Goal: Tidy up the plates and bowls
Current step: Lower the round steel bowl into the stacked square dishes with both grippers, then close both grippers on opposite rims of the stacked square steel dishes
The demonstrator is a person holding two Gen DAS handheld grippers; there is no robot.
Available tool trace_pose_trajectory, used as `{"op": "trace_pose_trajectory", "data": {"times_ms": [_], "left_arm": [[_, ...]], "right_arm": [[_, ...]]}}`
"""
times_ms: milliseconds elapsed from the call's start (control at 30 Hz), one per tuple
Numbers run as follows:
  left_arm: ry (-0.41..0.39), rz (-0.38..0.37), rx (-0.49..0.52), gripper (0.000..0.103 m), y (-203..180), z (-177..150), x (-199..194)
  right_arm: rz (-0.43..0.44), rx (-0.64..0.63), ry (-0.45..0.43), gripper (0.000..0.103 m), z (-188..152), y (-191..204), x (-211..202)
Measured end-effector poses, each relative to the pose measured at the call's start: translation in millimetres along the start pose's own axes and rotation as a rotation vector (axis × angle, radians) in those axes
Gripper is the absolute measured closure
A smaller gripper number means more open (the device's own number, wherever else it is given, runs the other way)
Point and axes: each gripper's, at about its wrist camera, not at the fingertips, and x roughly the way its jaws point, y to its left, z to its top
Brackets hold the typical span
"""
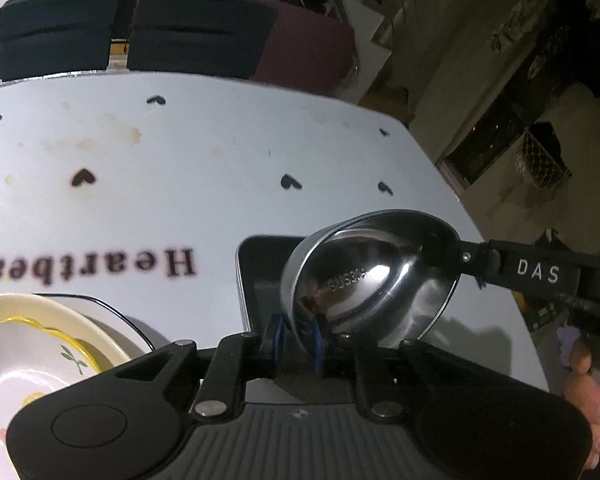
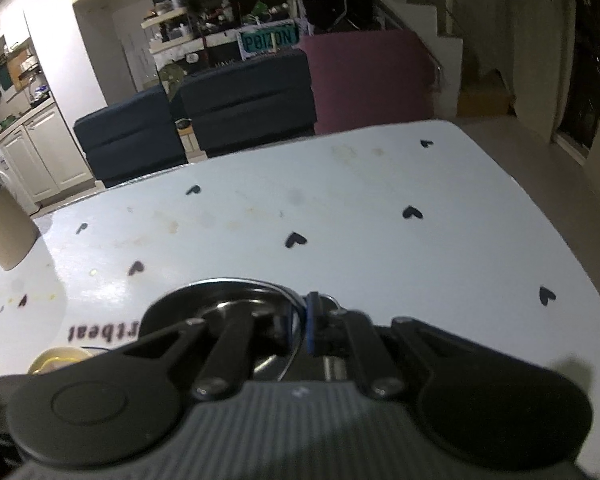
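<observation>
Steel bowl fills the middle of the left wrist view, tilted up on edge with its shiny hollow facing the camera. The left gripper pinches the bowl's lower rim between its blue-edged fingers, jaws clenched on the thin metal. At the bowl's upper right rim the right gripper comes in from the side, its black arm lettered DAS, gripping that edge. Behind the bowl lies a black tray on the white table, which is printed with small dark hearts and the word Heartbeat. At lower left sits a cream ceramic bowl with a yellow wavy rim and painted flowers. Fingers of a hand show at the right edge.

From the right wrist view, the right gripper is clamped on the steel bowl's rim, the bowl just above the table. The cream bowl peeks out at lower left.
</observation>
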Motion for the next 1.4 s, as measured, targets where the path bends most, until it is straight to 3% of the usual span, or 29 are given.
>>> {"op": "trace_pose_trajectory", "data": {"times_ms": [267,800,1167,1267,1400], "left_arm": [[0.059,0.019,0.018,0.084,-0.4,-3.4,18.3],[0.08,0.021,0.059,0.08,0.8,1.3,28.5],[0.106,0.013,0.089,0.078,-0.3,4.4,25.7],[0.097,0.006,0.079,0.074,1.4,8.0,21.6],[0.063,-0.002,0.058,0.074,5.8,13.9,13.6]], "right_arm": [[-0.005,0.021,0.081,0.094,3.8,-15.6,33.9],[-0.033,0.049,0.183,0.094,10.9,-23.4,75.4],[-0.035,0.051,0.198,0.09,8.7,-22.0,98.6],[-0.021,0.046,0.176,0.084,10.5,-21.1,88.8],[0.013,0.064,0.153,0.084,13.4,-23.8,81.6]]}}
